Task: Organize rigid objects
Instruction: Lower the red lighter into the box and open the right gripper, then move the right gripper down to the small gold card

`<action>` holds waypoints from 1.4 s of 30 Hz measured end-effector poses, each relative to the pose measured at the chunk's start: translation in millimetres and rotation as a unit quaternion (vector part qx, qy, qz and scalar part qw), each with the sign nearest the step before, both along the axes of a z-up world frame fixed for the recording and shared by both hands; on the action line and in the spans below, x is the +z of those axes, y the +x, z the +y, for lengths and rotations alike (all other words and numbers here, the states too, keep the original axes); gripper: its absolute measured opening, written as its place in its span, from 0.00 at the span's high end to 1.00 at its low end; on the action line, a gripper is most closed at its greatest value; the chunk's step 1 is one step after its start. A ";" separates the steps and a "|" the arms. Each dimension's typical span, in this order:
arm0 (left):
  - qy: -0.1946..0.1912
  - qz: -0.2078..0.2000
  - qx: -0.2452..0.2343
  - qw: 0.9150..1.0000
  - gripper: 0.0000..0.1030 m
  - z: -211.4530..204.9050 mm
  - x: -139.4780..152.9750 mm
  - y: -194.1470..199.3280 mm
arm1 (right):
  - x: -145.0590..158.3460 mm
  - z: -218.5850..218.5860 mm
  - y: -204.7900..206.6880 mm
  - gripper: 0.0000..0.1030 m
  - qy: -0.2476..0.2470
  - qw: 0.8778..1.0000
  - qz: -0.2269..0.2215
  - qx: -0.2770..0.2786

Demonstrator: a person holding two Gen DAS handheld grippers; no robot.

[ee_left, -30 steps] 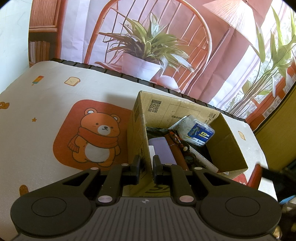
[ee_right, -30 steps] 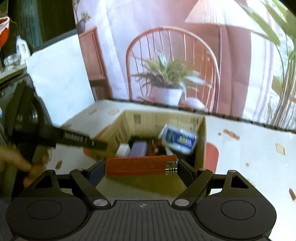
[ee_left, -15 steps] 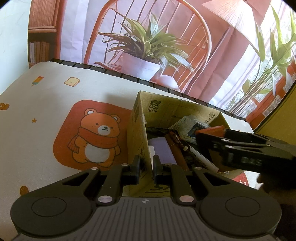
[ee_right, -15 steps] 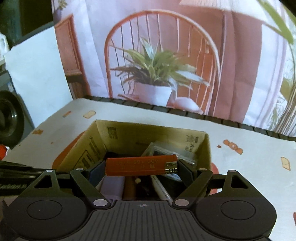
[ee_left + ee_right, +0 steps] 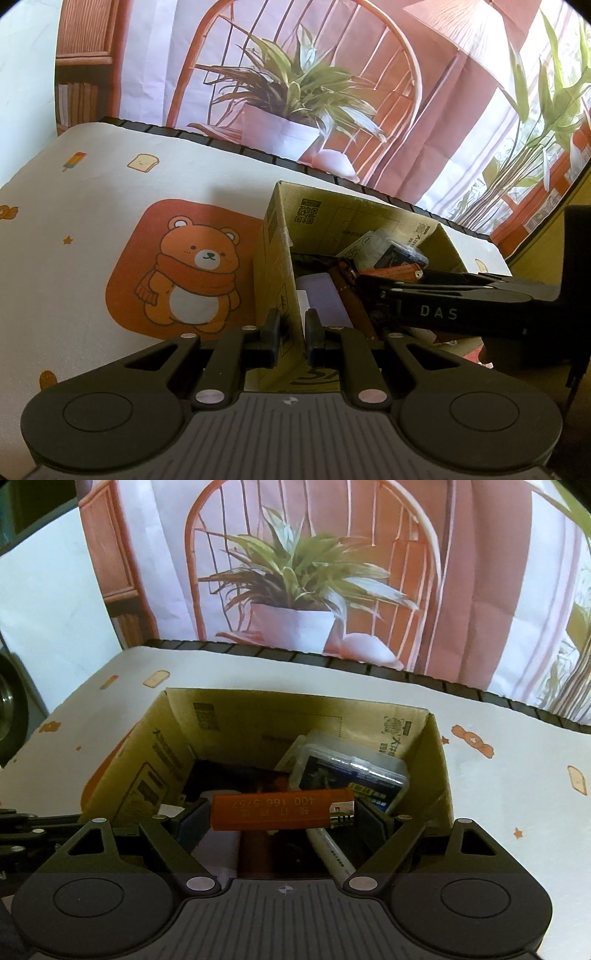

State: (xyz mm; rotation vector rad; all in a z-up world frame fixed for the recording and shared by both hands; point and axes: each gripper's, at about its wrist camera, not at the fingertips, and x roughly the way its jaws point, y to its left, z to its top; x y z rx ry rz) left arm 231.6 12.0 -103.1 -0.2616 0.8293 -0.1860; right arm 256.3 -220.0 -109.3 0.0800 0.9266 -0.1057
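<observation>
An open cardboard box (image 5: 275, 258) (image 5: 147, 760) stands on the table. My left gripper (image 5: 291, 332) is shut on the box's near left wall and pinches its top edge. My right gripper (image 5: 282, 821) is shut on an orange lighter (image 5: 280, 808), held crosswise by its two ends just above the box's opening. In the left wrist view the right gripper (image 5: 373, 291) reaches in from the right with the lighter (image 5: 391, 272) over the contents. Inside lie a clear plastic case (image 5: 351, 771) with a blue label, a purple block (image 5: 321, 299), a brown stick (image 5: 351, 299) and a white pen (image 5: 332, 853).
The table wears a white cloth (image 5: 92, 221) printed with an orange bear (image 5: 192, 273). A backdrop of a chair and potted plant (image 5: 295, 576) hangs behind the table's far edge. A dark round object (image 5: 11, 709) sits off the table at the left.
My right gripper has come in from the right and lower, carrying the lighter over the box's opening. The left gripper has kept its grip on the box wall without moving.
</observation>
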 end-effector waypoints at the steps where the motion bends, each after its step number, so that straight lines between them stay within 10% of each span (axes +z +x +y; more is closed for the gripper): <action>1: 0.000 0.000 0.000 1.000 0.86 -0.2 0.0 -0.1 | -0.1 0.1 0.6 0.22 -0.003 1.000 0.001 -0.001; 23: 0.000 0.000 0.000 1.000 0.86 -0.1 0.1 -0.2 | 16.7 -6.2 -9.4 0.07 -0.003 0.999 -0.047 -0.015; 42: 0.001 0.001 0.000 1.000 0.86 0.2 0.1 -0.1 | 45.7 -34.6 -123.8 0.00 -0.065 0.987 -0.136 -0.056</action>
